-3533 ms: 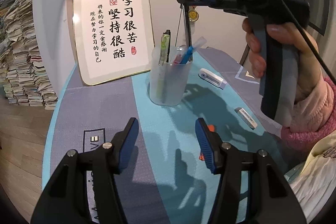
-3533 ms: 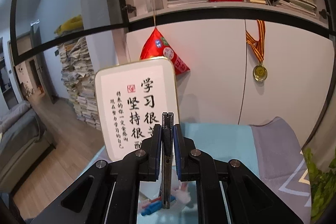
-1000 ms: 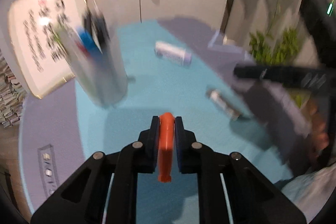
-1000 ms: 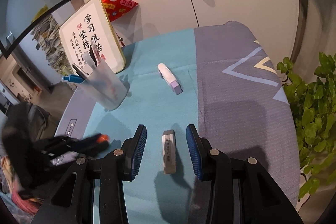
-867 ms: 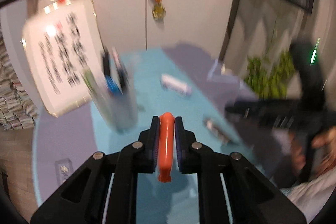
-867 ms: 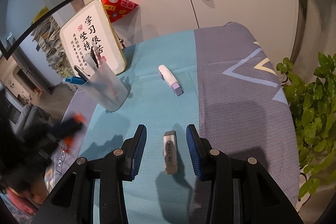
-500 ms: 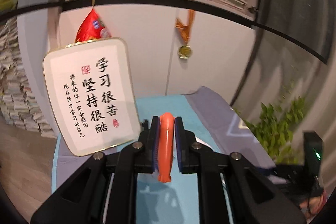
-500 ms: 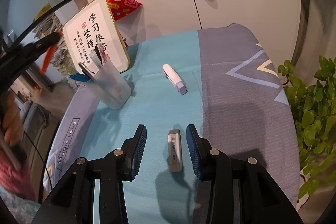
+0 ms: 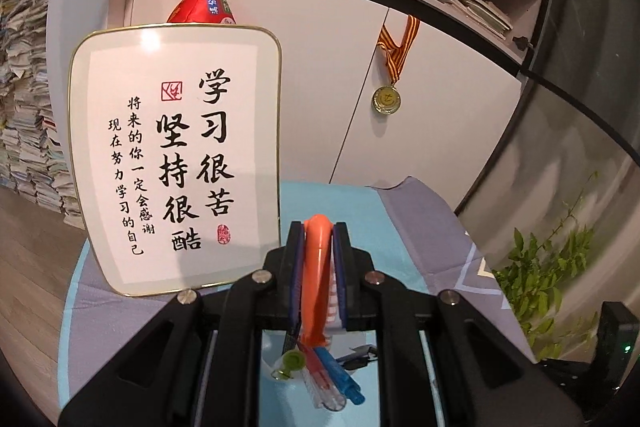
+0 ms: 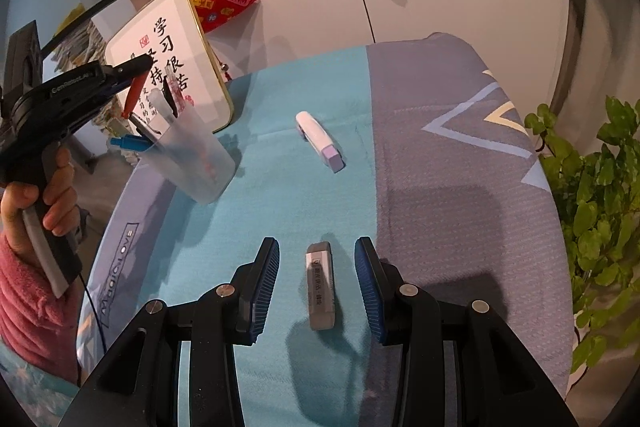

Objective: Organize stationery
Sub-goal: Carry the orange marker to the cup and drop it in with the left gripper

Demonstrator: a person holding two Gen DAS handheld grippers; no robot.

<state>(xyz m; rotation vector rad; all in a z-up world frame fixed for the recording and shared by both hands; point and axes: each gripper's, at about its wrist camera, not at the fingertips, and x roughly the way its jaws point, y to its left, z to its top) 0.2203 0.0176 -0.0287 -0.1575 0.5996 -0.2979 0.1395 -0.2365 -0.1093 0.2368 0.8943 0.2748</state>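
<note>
The left gripper [image 9: 317, 267] clamps an orange pen [image 9: 316, 291] above the pen cup [image 10: 192, 159]; the right gripper [image 10: 316, 267] stands open around a labelled eraser [image 10: 320, 287]; the framed calligraphy [image 9: 176, 163] reads 学习很苦 坚持很酷.

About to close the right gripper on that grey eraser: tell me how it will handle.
The grey eraser looks like a flat block lying on the cloth, so it probably won't roll. It seems small and light. Its paper sleeve may slip slightly between the right gripper pads.

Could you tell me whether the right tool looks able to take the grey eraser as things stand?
Probably yes. The right tool stands open with the grey eraser lying lengthwise between its fingers on the table cloth, touching neither. Nothing lies beside it to block closing.
</note>
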